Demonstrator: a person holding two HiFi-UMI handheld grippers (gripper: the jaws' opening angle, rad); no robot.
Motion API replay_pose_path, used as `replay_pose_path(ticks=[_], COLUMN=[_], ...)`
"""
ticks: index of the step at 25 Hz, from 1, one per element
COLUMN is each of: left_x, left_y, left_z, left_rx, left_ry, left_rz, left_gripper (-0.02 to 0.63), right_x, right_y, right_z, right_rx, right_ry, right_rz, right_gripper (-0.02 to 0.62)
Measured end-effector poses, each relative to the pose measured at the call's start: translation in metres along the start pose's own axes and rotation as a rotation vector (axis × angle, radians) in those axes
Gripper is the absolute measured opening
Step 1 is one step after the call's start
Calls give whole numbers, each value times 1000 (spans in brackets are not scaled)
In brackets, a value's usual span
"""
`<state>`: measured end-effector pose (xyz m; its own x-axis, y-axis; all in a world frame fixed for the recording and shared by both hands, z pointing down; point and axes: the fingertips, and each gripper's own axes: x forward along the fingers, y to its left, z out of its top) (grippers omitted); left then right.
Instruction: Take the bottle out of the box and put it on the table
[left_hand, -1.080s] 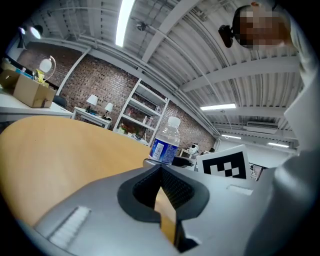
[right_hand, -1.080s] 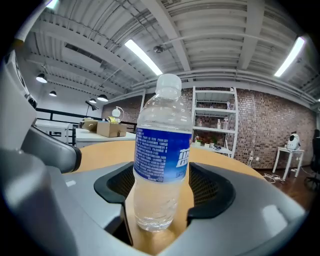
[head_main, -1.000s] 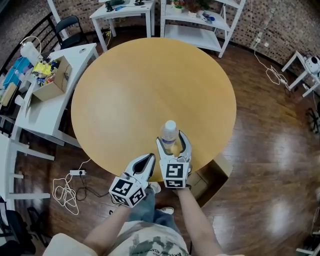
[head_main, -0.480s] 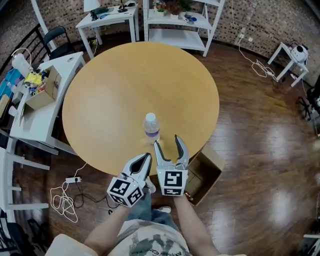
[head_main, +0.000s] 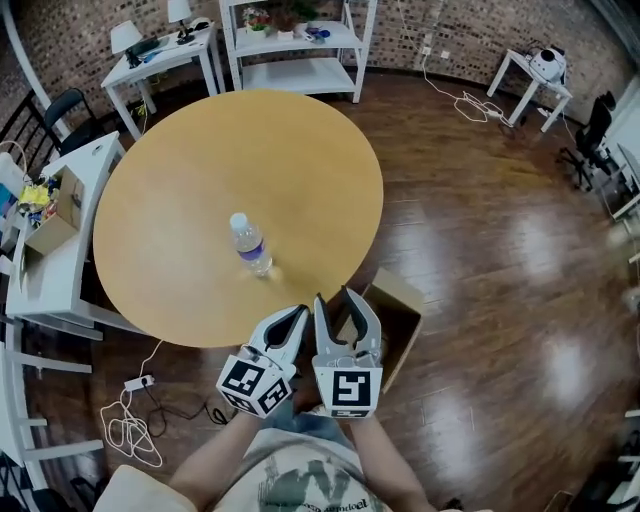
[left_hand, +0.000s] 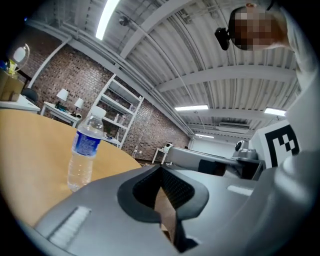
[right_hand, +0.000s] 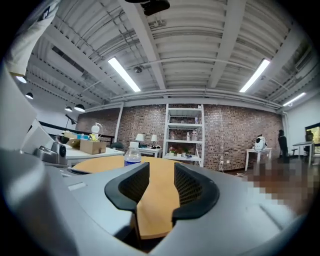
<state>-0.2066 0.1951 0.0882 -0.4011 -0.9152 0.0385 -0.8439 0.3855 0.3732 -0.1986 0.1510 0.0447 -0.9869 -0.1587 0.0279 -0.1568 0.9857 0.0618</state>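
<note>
Status: reading the placing step as finished, going by bottle (head_main: 250, 243) standing upright on table (head_main: 200, 150), well inside the table's near edge, cap on, nothing touching it. Seeing box (head_main: 400, 296) sitting open on the floor just beside the table's near edge, partly under it; not making out the whole inside from the head view. Holding both grippers side by side just off the table's near edge, well apart from the bottle and pointing roughly level toward the table. Closing right gripper (head_main: 332, 296) jaws with the pads apart and nothing between them, only tabletop showing through the gap in the right gripper view. Holding left gripper (head_main: 299, 313) jaws together at the tips, gripping nothing, with the bottle off to the side in the left gripper view. Judging no further work on the bottle as needed. Expecting the next move to be parking both grippers away from the table. Avoiding any sweep back across the table, since a tall, light bottle is likely tipping at a slight knock.
</note>
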Motion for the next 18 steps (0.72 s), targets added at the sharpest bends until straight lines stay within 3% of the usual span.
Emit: replay_pose_path(ticks=[8,18], left_x=[15,25], left_y=[-95,-148], left_z=[-3,-13], left_rx=[78,105], left_ry=[7,22], left_rz=[-194,-316], left_gripper=[-2,-3], right_x=[-86,-132], right_y=[-54,-87], right_z=[1,-4], right_rx=[37,50], right_ry=[25,50], right_rz=[-173,-247], right_gripper=[5,-2])
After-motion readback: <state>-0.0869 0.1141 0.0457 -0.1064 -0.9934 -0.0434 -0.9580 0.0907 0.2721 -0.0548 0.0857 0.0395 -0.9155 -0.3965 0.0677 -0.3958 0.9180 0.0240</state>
